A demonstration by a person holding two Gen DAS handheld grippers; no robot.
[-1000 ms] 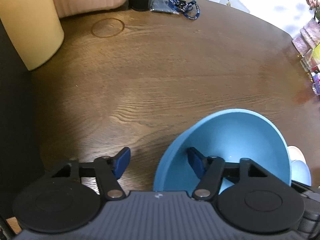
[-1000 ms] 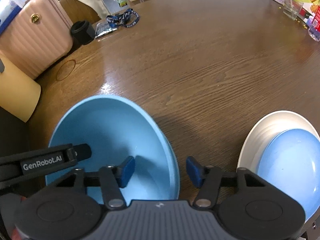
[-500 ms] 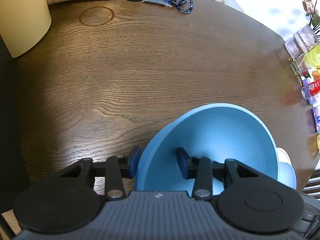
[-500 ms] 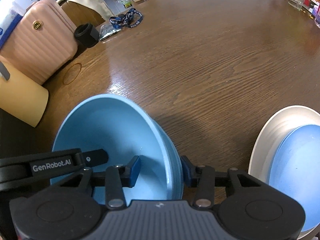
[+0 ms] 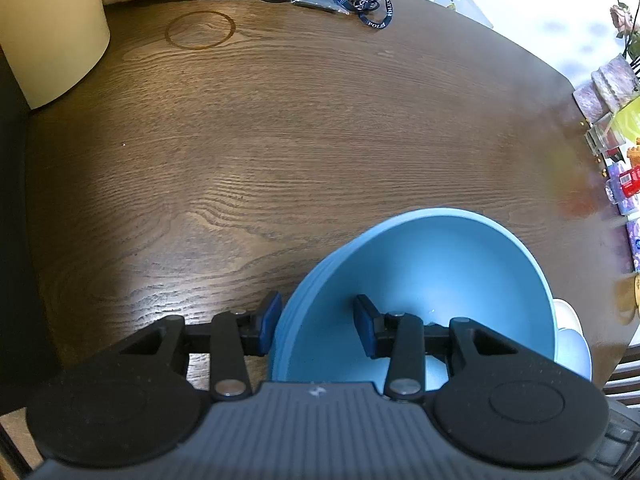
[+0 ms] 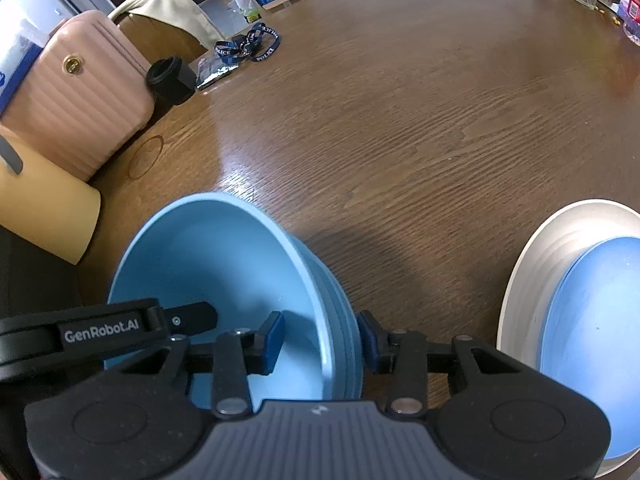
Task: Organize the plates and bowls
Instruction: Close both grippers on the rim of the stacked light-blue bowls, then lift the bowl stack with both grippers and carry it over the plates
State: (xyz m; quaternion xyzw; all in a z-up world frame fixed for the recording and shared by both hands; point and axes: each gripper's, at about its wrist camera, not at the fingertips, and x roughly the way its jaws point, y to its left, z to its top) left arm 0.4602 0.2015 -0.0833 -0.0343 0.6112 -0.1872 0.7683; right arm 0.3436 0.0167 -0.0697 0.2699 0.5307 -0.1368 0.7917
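The bowls [image 5: 436, 280] sit as a nested blue stack on the table [image 5: 320, 140], at its near edge, with a gripper on each side. The left gripper [image 5: 316, 330] straddles the stack's left wall: one pad outside against the ribbed rims, the other inside the top bowl. Its jaws stand partly closed, and the outer pad touches the wall; the inner pad seems a shade off it, though the fisheye makes that hard to judge. The right gripper [image 6: 320, 340] straddles the opposite wall the same way, one pad inside, one outside, and its jaws are closing on that wall; the outer pad looks to be in contact.

So the stack lies directly between the two tools, held or nearly held at opposite rims, and neither hand is nearer. A lift would likely need both to rise together, or the stack tips.

To the right of the bowls, well apart, a white plate [image 6: 540, 248] holds a blue plate [image 6: 592, 300] resting in it. The top bowl is empty. The stack probably goes beside or onto those plates.
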